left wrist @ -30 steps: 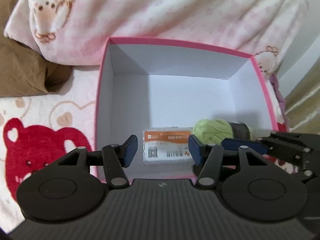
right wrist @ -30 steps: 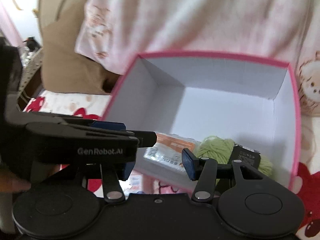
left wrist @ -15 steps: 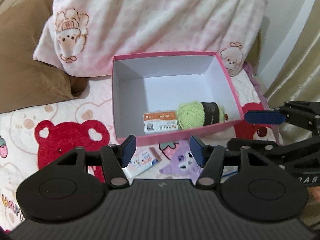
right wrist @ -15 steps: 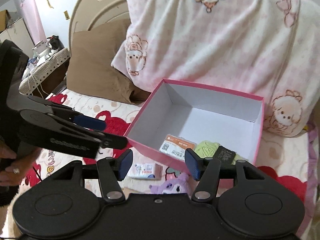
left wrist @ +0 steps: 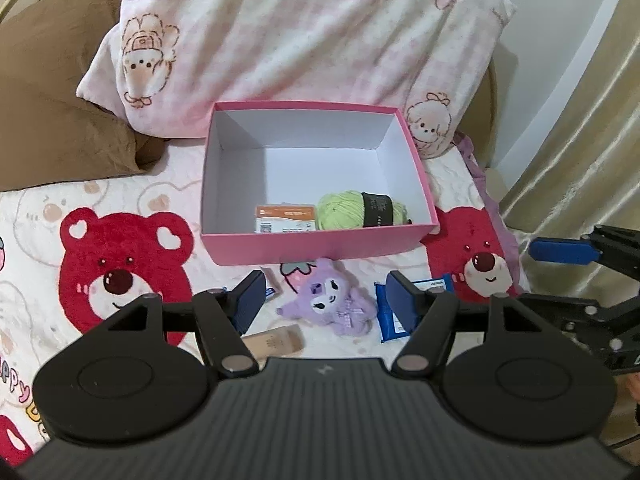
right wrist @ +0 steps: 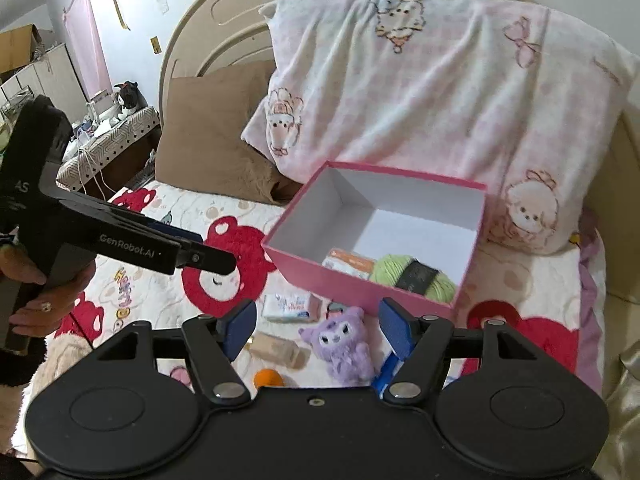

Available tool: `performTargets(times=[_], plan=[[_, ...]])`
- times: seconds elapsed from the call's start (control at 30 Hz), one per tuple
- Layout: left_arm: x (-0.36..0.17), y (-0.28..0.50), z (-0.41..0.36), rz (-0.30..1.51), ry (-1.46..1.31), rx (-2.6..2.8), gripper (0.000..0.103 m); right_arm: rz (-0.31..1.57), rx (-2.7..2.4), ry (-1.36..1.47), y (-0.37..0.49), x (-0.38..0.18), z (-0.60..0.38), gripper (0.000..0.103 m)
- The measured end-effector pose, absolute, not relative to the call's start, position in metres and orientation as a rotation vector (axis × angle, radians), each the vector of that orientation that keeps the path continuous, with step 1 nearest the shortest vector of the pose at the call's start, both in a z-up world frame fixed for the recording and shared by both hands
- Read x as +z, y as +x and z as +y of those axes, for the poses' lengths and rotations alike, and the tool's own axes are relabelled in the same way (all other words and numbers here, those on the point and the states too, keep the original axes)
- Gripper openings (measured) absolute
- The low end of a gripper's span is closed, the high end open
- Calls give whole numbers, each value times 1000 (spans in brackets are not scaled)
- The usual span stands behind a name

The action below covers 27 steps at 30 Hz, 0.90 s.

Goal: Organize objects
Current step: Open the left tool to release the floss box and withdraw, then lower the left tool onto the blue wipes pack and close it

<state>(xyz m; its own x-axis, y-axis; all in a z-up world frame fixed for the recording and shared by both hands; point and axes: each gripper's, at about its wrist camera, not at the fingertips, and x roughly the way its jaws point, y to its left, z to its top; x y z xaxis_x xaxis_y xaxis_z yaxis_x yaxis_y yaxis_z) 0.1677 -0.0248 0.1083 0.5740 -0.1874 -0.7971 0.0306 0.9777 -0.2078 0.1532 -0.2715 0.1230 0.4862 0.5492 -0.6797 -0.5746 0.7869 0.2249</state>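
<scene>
In the left wrist view, we are holding the left gripper (left wrist: 324, 296) above the bed (left wrist: 168, 196) with its jaws opening and nothing between them. The pink box (left wrist: 320, 246) is sitting ahead of us against the pink pillow (left wrist: 304, 44), and a green yarn ball (left wrist: 362, 210) and an orange-labelled packet (left wrist: 286, 219) are lying inside along its near wall. Just in front of the box, the purple plush toy (left wrist: 330, 304) is lying almost centred below our open jaws, a blue packet (left wrist: 394, 314) is partly hidden behind our right finger, and a beige tube (left wrist: 276, 340) is peeking out beside our left finger. To do the next pick well, we judge we should be coming down straight over one item, jaws wide, and closing on the plush's body, not a loose ear.

In the right wrist view, we are keeping the right gripper (right wrist: 316, 326) spread too, its jaws opening and empty. The plush (right wrist: 344, 342) is lying just beyond and between its fingertips, a white tissue pack (right wrist: 290, 306) is lying nearer the box (right wrist: 360, 280), and a small orange ball (right wrist: 269, 377) is sitting close to the gripper body. The left gripper (right wrist: 216, 260) is hovering off to the side, well clear of the box.
</scene>
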Motion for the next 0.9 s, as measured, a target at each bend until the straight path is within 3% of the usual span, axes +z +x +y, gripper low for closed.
performTargets(times=[0.4, 0.9], plan=[[37, 165, -72, 957, -258, -219, 63, 828, 579, 114, 139, 43, -324, 75], [-46, 167, -127, 927, -187, -273, 59, 787, 470, 43, 162, -49, -354, 75]])
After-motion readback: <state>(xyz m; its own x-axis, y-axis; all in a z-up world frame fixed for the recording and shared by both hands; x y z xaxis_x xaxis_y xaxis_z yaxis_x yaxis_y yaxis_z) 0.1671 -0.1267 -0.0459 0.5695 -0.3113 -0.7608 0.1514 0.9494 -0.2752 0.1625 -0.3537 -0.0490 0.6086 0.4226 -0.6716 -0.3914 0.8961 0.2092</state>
